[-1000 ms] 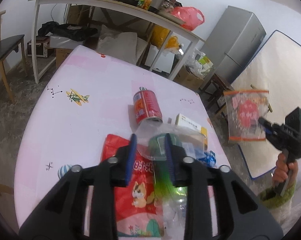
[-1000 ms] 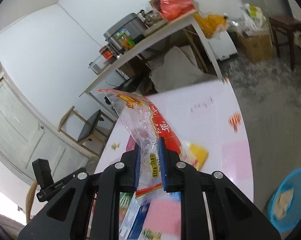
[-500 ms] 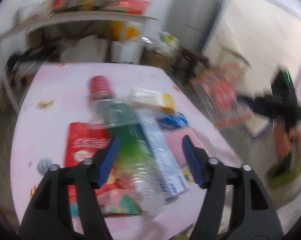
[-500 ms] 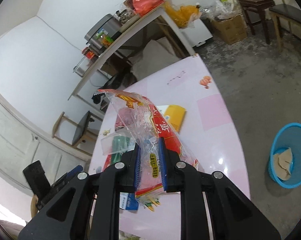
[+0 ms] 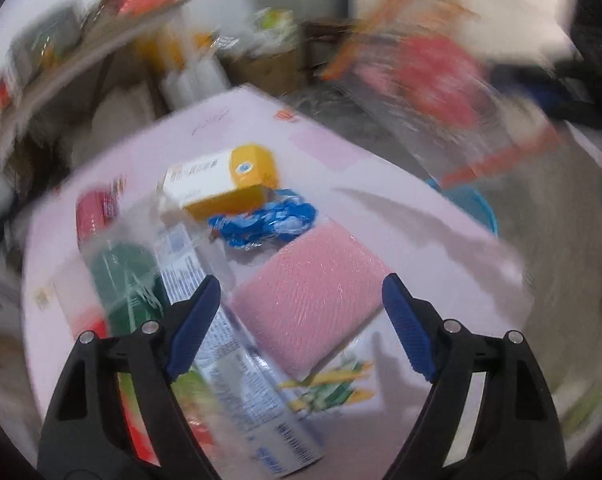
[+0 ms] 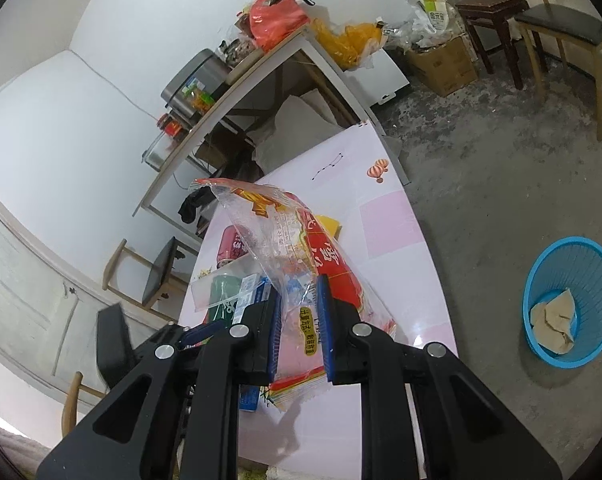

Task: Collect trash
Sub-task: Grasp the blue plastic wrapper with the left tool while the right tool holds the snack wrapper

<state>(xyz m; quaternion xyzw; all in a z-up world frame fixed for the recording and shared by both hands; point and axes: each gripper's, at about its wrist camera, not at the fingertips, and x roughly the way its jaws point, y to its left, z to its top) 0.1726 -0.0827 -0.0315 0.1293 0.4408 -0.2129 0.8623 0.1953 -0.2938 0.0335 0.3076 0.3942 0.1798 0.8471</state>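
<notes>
- The snack wrapper (image 6: 301, 264) is a crinkled clear plastic bag with red and orange print and Chinese characters; its torn top edge stands up and curls left, its lower end hangs below the pads; it is held above the pink table (image 6: 393, 232), not lying on it
- The right gripper (image 6: 301, 316) is clenched on that wrapper, blue pads pressing the film from both sides; it points down and forward over the table's near edge
- A blue wastebasket (image 6: 569, 300) stands on the concrete floor to the right of the table, well apart from the wrapper; crumpled tan paper lies in it
- The left gripper (image 5: 297, 320) hangs tilted down over the litter on the table; its jaws are opening and already stand wide, with nothing pinched; a pink textured pad (image 5: 313, 300) lies on the table below the gap
- Beside the pad lie a long white-and-blue carton (image 5: 237, 360), a clear bottle with a green label (image 5: 125, 280), a red can (image 5: 95, 212), a yellow-and-white box (image 5: 225, 180) and a crumpled blue wrapper (image 5: 265, 220)
- The left wrist view is heavily smeared; print on the boxes cannot be read, and the background is only streaks; in the right wrist view the gripper's black arms hide the table's near end and the carton's lower part
</notes>
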